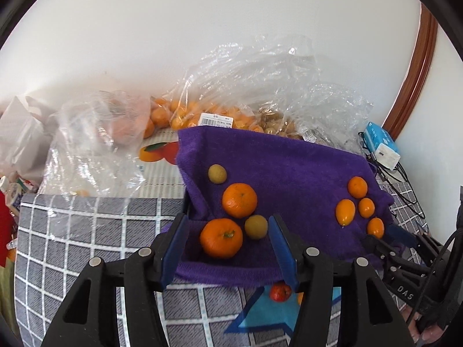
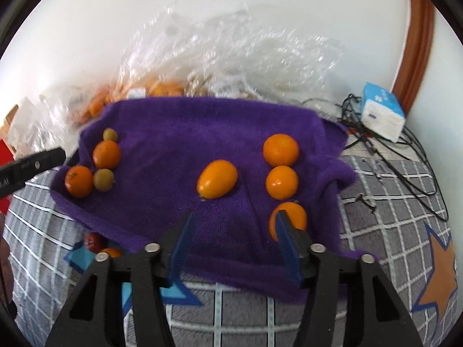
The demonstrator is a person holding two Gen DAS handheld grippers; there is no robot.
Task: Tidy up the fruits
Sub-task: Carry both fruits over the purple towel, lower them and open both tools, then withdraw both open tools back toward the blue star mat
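your left claw [image 1: 227, 241] stands apart over the purple towel [image 1: 289, 167], pads clear of the tangerine [image 1: 221, 237] between them; your right claw [image 2: 234, 241] gapes empty beside a kumquat [image 2: 292, 217]; both fruit groups rest on the towel

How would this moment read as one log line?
left gripper: open, empty | right gripper: open, empty | purple towel: fruit in two groups
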